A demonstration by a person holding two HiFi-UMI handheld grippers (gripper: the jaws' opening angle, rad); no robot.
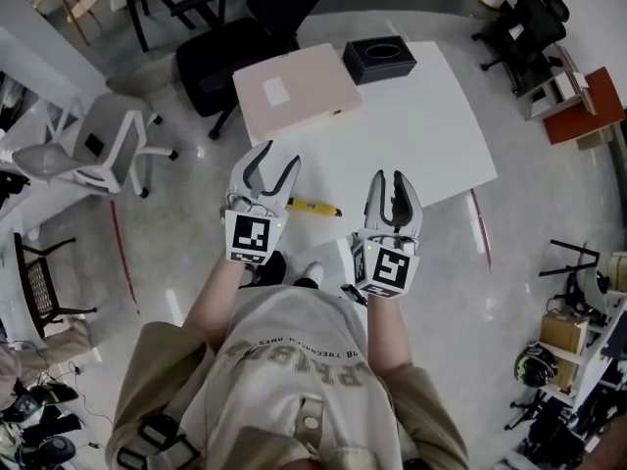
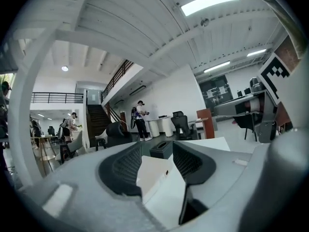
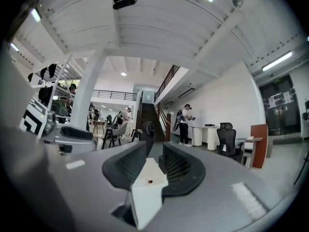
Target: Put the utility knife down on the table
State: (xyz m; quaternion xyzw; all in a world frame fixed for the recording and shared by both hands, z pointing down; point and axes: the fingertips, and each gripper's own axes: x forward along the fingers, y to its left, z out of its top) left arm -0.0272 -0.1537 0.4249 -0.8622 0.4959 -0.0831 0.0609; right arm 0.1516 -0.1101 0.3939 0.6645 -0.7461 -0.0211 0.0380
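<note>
The yellow utility knife point(image 1: 313, 207) lies flat on the white table point(image 1: 421, 125), near its front edge, with no gripper touching it. In the head view my left gripper point(image 1: 277, 160) hovers just left of the knife, jaws spread wide and empty. My right gripper point(image 1: 390, 176) hangs to the knife's right, its jaws set narrower with a small gap and nothing in it. Both point level across the table. The left gripper view shows the left gripper point(image 2: 155, 153) framing the pink box point(image 2: 157, 173). In the right gripper view the right gripper point(image 3: 153, 151) looks over the same box; the knife is hidden in both.
A flat pink box point(image 1: 294, 91) and a black tissue box point(image 1: 379, 59) sit at the table's far side. A white chair point(image 1: 98, 145) stands left of the table, and a black chair point(image 1: 220, 57) behind it. People stand far off in the hall.
</note>
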